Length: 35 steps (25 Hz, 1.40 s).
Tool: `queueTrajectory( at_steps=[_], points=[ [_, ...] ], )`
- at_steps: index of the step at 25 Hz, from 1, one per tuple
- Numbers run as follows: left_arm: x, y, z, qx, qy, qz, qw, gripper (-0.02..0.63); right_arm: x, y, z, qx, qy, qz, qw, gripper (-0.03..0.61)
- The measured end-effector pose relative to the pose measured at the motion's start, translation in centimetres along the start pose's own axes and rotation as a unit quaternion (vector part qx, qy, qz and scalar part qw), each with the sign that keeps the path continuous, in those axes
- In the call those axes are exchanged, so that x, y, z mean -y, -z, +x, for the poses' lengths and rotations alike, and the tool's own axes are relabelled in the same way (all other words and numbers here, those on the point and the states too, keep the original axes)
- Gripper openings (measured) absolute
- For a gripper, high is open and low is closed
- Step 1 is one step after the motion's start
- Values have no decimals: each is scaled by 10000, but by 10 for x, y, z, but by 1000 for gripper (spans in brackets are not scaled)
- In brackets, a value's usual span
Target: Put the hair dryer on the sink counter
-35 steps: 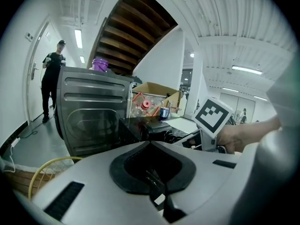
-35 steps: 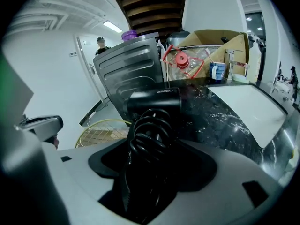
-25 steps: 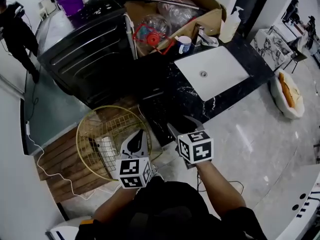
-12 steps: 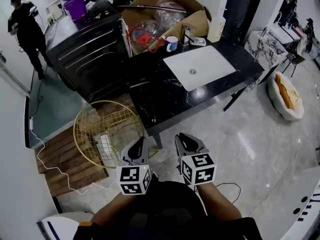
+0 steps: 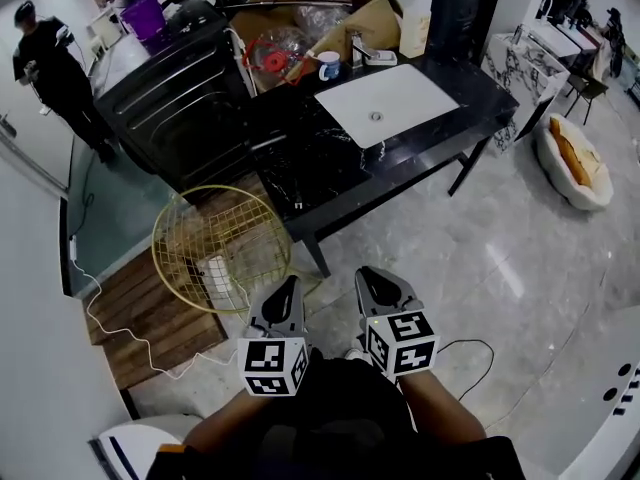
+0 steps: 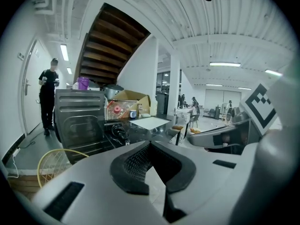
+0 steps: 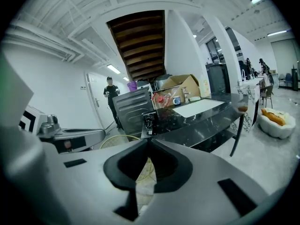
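Hair dryer [image 7: 149,120], as I read the dark, corded shape in both gripper views, sits on the sink counter [image 5: 330,168]. It is at the counter's near end, well apart from the white basin [image 5: 388,103] set into the counter's far half. In the head view it is lost against the counter's black stone.

I hold both grippers low and well short of the counter, on its open-floor side. The left gripper [image 6: 149,143] has its jaws together on nothing. The right gripper [image 7: 149,141] is closing, its tips meeting with nothing between them.

A gold wire basket [image 5: 215,253] stands on the floor just off the counter's near end. A cardboard box [image 5: 320,8] of clutter crowds the counter's far end. A person [image 5: 55,63] stands well beyond the counter, past a black appliance [image 5: 180,88].

From here the placing looks done. If I had to shift the dryer, I would expect a stiff, smooth plastic shell, fairly light but nose-heavy, with a cord that drags. I would take it across the handle, close under the body, so it cannot swing.
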<state>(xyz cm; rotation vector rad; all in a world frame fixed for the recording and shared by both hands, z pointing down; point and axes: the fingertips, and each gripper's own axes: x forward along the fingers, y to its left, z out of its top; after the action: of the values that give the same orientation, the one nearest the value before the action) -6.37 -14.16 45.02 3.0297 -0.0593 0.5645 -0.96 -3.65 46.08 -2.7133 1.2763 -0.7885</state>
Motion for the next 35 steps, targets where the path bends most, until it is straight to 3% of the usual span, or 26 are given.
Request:
queueTrajectory(
  at_steps=[10, 20, 35],
  points=[
    [4, -11, -29, 188, 625, 310, 9974, 6, -35, 3, -29, 303, 388, 414, 9979, 26],
    [-33, -3, -44, 196, 703, 184, 9972, 6, -69, 14, -22, 291, 559, 534, 9966, 15],
    [-53, -1, -51, 217, 654, 194, 9974, 6, -92, 15, -9, 253, 412, 441, 9979, 14]
  ],
)
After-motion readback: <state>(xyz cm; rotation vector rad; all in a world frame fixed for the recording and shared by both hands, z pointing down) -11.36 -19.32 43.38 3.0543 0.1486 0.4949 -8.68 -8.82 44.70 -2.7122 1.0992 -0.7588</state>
